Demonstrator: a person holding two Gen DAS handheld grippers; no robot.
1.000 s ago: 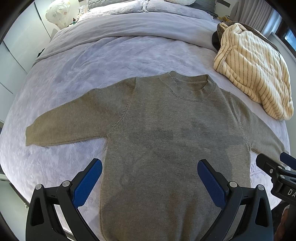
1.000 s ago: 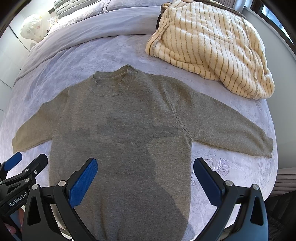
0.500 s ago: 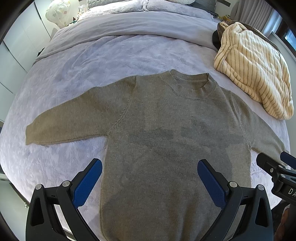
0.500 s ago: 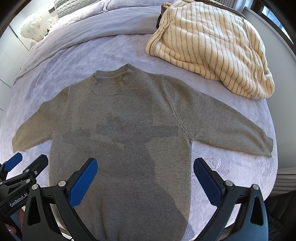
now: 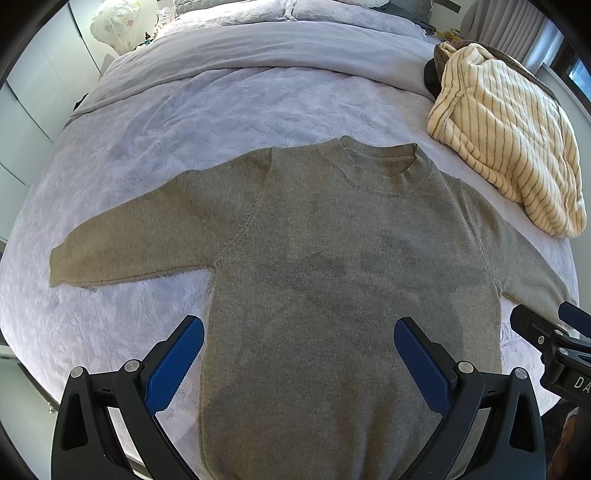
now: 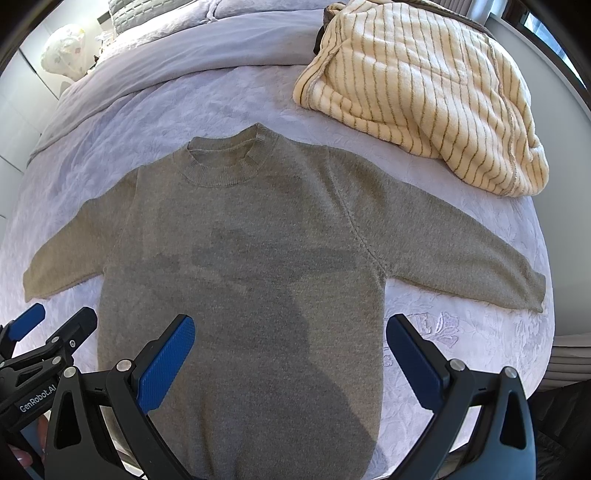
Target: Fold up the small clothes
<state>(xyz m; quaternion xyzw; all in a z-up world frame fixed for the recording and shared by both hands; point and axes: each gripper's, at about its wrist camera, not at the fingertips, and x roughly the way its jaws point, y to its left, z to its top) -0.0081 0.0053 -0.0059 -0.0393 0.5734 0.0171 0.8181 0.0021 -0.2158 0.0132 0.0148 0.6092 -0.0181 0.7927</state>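
Observation:
A small olive-grey knit sweater (image 5: 332,266) (image 6: 251,236) lies flat on the bed, front up, collar away from me and both sleeves spread sideways. My left gripper (image 5: 299,332) hovers open above the lower body of the sweater, blue pads wide apart and holding nothing. My right gripper (image 6: 290,330) is likewise open over the lower right part of the body, empty. Each gripper shows at the edge of the other's view: the right gripper (image 5: 550,332) and the left gripper (image 6: 48,332). The hem is partly hidden behind the gripper frames.
A pale lavender bedspread (image 5: 184,122) covers the bed. A cream blanket with tan stripes (image 5: 509,136) (image 6: 424,81) is heaped at the far right, close to the right sleeve. A white patterned object (image 5: 114,22) sits past the far left corner. The bed's right edge (image 6: 550,280) is near the sleeve cuff.

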